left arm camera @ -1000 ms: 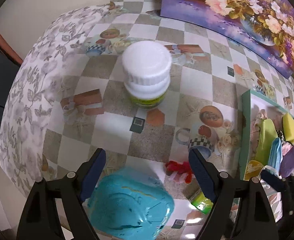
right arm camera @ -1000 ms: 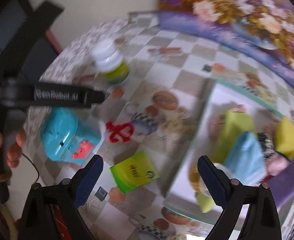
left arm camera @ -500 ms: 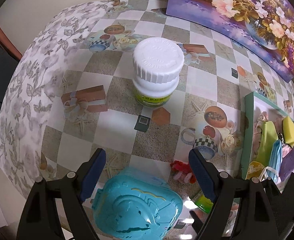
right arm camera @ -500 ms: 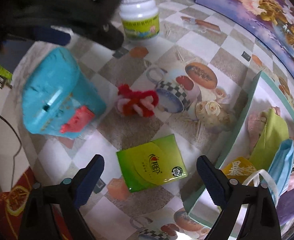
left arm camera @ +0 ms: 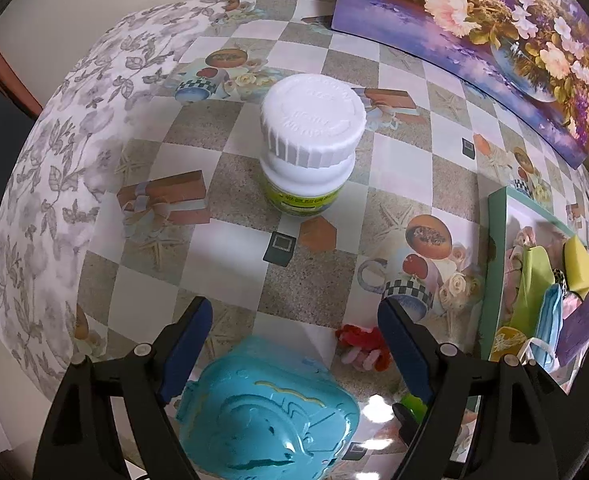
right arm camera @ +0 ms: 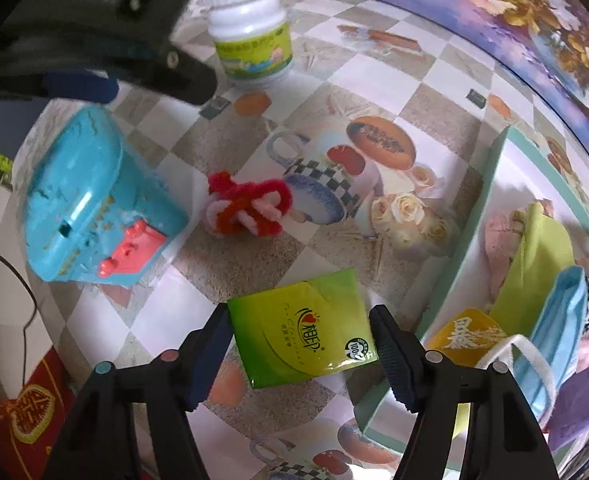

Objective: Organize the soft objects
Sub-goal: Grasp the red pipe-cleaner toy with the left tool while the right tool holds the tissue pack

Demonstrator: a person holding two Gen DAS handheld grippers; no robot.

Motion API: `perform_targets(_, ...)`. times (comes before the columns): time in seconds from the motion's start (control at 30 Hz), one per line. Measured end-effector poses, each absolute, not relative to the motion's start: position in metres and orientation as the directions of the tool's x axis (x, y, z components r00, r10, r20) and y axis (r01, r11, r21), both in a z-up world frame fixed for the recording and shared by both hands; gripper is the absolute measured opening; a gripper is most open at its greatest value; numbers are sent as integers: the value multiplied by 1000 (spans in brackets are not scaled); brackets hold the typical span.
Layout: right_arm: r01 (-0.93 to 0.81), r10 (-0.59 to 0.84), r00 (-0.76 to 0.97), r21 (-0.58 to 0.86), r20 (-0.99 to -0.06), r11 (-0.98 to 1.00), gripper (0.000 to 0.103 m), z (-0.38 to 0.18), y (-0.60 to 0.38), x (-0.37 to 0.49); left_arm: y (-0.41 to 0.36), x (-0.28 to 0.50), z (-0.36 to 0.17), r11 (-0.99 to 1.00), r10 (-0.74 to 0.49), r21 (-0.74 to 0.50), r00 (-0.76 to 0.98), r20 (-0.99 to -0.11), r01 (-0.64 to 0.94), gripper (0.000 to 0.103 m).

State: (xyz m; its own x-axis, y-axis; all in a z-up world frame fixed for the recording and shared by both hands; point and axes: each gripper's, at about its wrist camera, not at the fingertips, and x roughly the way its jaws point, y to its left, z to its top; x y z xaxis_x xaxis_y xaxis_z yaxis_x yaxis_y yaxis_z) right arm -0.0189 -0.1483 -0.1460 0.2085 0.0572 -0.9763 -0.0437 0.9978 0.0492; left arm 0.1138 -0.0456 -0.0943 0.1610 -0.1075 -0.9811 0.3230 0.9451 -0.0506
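A green tissue pack (right arm camera: pixel 302 330) lies flat on the patterned table. My right gripper (right arm camera: pixel 300 336) is open, low over it, with one finger on each side of the pack. A red and white pipe-cleaner knot (right arm camera: pixel 250 206) lies beyond it, also in the left wrist view (left arm camera: pixel 360 344). A teal tray (right arm camera: pixel 490 184) on the right holds a green cloth (right arm camera: pixel 534 256), a blue face mask (right arm camera: pixel 554 328) and other soft items. My left gripper (left arm camera: pixel 294 320) is open and empty above a blue plastic case (left arm camera: pixel 270 412).
A white pill bottle (left arm camera: pixel 310 144) stands at the table's middle. The blue case also shows in the right wrist view (right arm camera: pixel 90 200). A floral painting (left arm camera: pixel 494 32) leans at the back. The table's rounded edge (left arm camera: pixel 26 208) drops off on the left.
My right gripper has dropped and moved forward until its fingers flank the green tissue pack. My left gripper has drifted slightly back over the blue case.
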Motion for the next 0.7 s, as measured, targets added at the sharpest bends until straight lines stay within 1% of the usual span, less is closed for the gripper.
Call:
perform_targets(0.17, 3, 34, 256, 36, -966, 999, 72, -125, -163, -18, -55, 111, -93, 934, -124, -60, 161, -979, 353, 85)
perform_targets(0.37, 114, -11, 319, 26, -948, 993, 72, -94, -190, -30, -71, 104, -98, 911, -112, -39, 156, -981, 411, 85)
perform_targets(0.47, 189, -67, 363, 3, -930, 982, 72, -73, -212, -39, -72, 104, -98, 911, -113, -39, 157, -981, 410, 85)
perform_targets(0.6, 310, -117, 383, 8, -917, 951, 72, -54, -234, -49, -77, 101, -99, 908, -114, -43, 148, -982, 416, 85)
perform_targets(0.7, 411, -169, 397, 10, -902, 911, 72, -36, -253, -55, -89, 97, -102, 895, -91, -19, 141, -986, 446, 85)
